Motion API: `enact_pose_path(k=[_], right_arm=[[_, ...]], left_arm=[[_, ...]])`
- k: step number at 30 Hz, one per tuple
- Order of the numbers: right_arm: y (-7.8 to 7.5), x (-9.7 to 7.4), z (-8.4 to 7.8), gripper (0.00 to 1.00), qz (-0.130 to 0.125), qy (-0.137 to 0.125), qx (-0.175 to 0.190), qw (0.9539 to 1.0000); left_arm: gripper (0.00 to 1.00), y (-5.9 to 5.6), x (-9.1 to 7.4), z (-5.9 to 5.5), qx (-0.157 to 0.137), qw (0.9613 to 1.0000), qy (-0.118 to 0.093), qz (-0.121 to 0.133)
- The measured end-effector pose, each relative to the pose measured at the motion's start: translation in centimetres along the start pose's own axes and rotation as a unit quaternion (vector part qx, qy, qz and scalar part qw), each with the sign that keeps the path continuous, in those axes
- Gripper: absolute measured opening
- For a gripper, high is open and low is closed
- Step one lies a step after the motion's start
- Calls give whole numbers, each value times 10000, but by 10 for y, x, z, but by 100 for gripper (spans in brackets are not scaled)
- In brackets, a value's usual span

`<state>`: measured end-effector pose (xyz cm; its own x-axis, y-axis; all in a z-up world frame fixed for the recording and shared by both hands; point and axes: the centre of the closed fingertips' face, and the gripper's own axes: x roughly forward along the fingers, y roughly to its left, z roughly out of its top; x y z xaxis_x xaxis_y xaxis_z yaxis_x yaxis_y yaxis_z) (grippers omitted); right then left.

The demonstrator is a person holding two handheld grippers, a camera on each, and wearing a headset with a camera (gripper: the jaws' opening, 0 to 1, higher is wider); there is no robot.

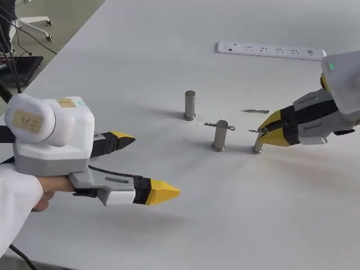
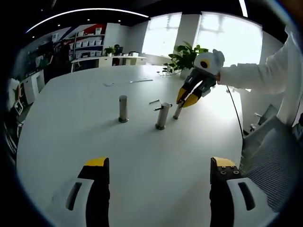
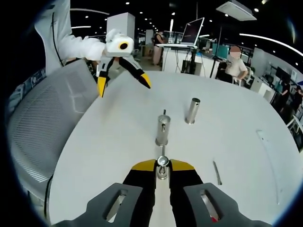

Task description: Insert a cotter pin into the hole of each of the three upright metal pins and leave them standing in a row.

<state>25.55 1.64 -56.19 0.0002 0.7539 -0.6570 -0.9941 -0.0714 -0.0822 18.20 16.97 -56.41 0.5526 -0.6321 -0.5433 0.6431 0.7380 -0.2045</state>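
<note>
The right gripper (image 1: 264,133) comes in from the right edge of the head view. Its yellow-tipped jaws are drawn nearly together at the top of the nearest metal pin (image 1: 257,148). They pinch a thin cotter pin (image 1: 255,130), whose end pokes out to the left of the tips. In the right gripper view this metal pin (image 3: 162,168) sits in the narrow gap between the two tips, at lower centre. I cannot tell how far the wire has passed through its hole.

The left gripper (image 1: 143,164) is in the lower left of the head view, held by a hand in a white sleeve. Its jaws are spread wide and grasp nothing, well apart from all three pins.

The middle metal pin (image 1: 220,136) stands upright just left of the nearest one, with an inserted cotter pin (image 1: 219,125) crossing it near the top. The far metal pin (image 1: 190,106) stands up and to the left of it.

All of this rests on a white round table (image 1: 140,62). The left gripper view shows an office with bright windows (image 2: 222,35), a potted plant (image 2: 187,56) and shelving (image 2: 90,40) at the upper left.

A loose cotter pin (image 1: 256,111) lies flat on the table just above the right gripper's tips. A white power strip (image 1: 270,50) lies near the top of the head view. Nothing stands between the left gripper and the pins.
</note>
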Motion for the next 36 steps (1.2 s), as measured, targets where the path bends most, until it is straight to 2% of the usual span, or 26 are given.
enact_pose_path(k=[8, 12, 16, 20, 25, 27, 29, 31, 33, 36], right_arm=[[-1, 0, 1, 4, 68, -89, 82, 9999], [-1, -1, 1, 4, 109, -129, 99, 9998], [-2, 0, -2, 5, 126, -90, 141, 9998], [-1, 1, -5, 16, 106, -66, 101, 9999], [-2, -4, -1, 22, 30, -142, 203, 9997], [1, -5, 1, 29, 15, -127, 247, 9996], [5, -7, 3, 44, -7, -137, 252, 9996], [10, -10, 6, 49, -60, -158, 260, 9995], [10, -14, 11, 50, -240, -246, 384, 9987], [15, -20, 18, 56, -365, -468, 593, 9965]], left_arm=[[89, -1, -2, -6, -95, 9999, 79, 24], [92, -2, -1, -2, -222, 9997, -65, 4], [92, -5, -2, -1, -277, 9995, -115, -20], [93, -8, -3, -3, -282, 9996, -80, -40], [95, -11, -5, -3, -295, 9995, -103, -56], [96, -13, -5, -1, -301, 9994, -126, -74], [96, -14, -5, 0, -293, 9994, -149, -83], [98, -15, -5, 2, -280, 9994, -183, -87], [99, -16, -4, 4, -263, 9994, -221, -100], [99, -19, -4, 6, -233, 9993, -245, -156]])
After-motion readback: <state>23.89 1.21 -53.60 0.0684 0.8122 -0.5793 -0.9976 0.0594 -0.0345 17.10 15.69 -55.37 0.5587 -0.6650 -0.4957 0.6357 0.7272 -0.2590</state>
